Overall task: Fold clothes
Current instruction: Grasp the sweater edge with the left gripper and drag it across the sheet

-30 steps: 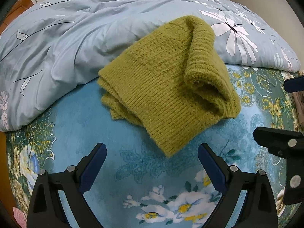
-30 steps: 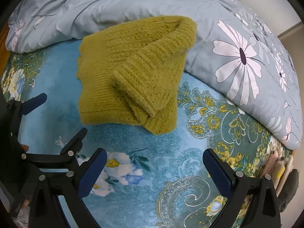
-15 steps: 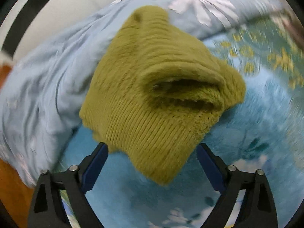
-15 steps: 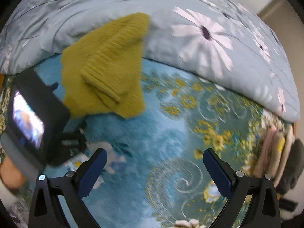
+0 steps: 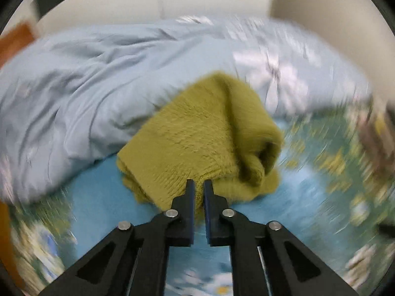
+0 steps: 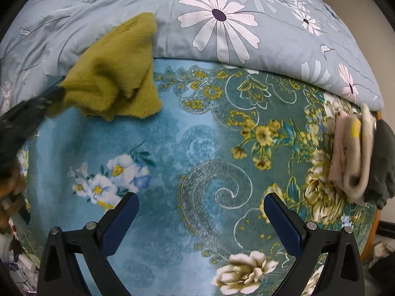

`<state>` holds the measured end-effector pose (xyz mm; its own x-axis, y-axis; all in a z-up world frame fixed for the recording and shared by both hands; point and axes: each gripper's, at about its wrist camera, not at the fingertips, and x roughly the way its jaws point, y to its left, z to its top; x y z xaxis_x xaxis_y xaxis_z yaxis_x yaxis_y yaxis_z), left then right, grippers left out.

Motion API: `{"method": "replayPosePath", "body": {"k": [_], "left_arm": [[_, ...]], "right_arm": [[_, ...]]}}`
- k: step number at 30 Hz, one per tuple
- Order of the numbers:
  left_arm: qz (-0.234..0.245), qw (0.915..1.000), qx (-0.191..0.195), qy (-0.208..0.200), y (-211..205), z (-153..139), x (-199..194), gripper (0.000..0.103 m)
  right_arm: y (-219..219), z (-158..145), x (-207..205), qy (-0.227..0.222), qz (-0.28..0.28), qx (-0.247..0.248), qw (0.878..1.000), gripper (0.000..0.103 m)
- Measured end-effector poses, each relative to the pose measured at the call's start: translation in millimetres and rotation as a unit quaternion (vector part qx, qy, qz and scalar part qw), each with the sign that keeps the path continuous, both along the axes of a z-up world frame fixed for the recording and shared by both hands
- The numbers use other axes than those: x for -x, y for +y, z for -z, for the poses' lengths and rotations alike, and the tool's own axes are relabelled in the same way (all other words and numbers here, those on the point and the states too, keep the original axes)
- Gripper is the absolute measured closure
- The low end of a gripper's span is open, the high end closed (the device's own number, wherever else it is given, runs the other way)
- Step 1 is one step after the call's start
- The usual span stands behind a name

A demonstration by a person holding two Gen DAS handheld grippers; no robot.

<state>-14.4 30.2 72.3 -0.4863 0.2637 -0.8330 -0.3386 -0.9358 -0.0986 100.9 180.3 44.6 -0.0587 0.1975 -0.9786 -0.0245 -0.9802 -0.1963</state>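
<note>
Sweater (image 5: 205, 133), olive knit, mid-frame on bed sheet (image 6: 172, 148), near edge pinched in left claw (image 5: 199, 185). Right claw (image 6: 201, 212) spread wide, empty, lower frame. Folded clothes (image 6: 355, 155) at right edge.

The bed (image 6: 197, 143) has a blue and green sheet with flowers and curly swirls on it. A yellow-green sweater (image 6: 116, 74) lies folded on the sheet, and its far end rests against a big gray-blue blanket (image 6: 222, 24) with white daisies, which is bunched up along the bed behind the sweater. Far to the right of the sweater, near the edge of the bed, sits a small pile of folded clothes (image 6: 355, 157), pink and tan ones next to a dark one.
</note>
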Motion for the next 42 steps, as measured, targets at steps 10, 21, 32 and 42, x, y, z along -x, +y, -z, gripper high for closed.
{"method": "replayPosePath", "body": {"k": [10, 21, 32, 42], "left_arm": [[-0.011, 0.9949, -0.092, -0.039, -9.2, -64.1, -105.9, 0.097], [-0.091, 0.986, -0.076, -0.117, -39.3, -55.9, -237.0, 0.097], [-0.299, 0.9296, -0.078, -0.201, -101.6, -11.2, -304.0, 0.098], [-0.312, 0.9303, -0.06, -0.183, -109.2, -35.6, -288.5, 0.097]], "right_arm": [[8.6, -37.1, -49.0, 0.035, 0.032, 0.035, 0.998, 0.001], [29.7, -39.8, -106.7, 0.02, 0.009, 0.067, 0.998, 0.001], [33.3, -1.5, -131.6, -0.019, -0.032, 0.127, 0.991, 0.001], [23.8, 57.7, -118.0, -0.035, 0.092, 0.266, 0.959, 0.007]]}}
